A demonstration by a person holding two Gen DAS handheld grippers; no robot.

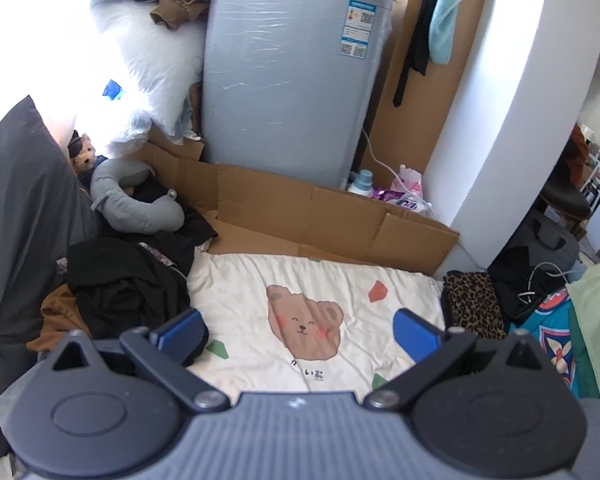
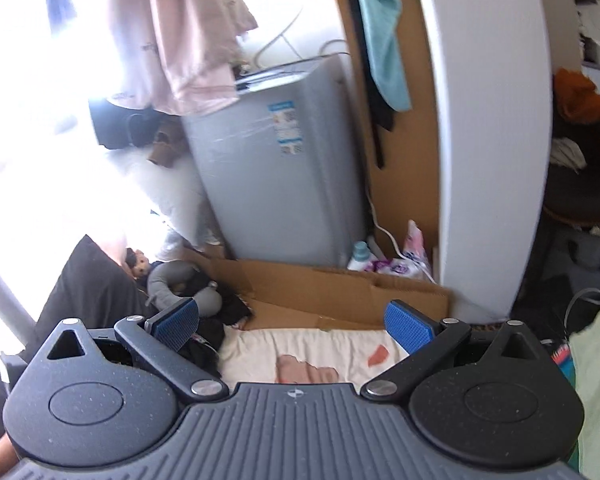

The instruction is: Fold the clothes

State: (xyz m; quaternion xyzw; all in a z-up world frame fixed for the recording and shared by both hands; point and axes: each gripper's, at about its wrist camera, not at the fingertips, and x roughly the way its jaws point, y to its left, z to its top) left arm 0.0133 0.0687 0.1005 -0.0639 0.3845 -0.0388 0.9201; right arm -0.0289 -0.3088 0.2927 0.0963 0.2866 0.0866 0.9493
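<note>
Above a bear-print sheet [image 1: 300, 280], left hand-held gripper [image 1: 300, 334] and right hand-held gripper [image 2: 292, 326] hover spread wide, empty.

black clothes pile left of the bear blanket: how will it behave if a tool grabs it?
The black clothes pile is crumpled and draped in loose folds, so it is probably floppy and will sag from a single pinch. Several layers seem tangled, with a brown garment underneath, so a grab may drag neighbours along. Likely light, with no risk of rolling.

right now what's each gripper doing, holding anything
left gripper: open, holding nothing, above the bear blanket
right gripper: open, holding nothing
</note>
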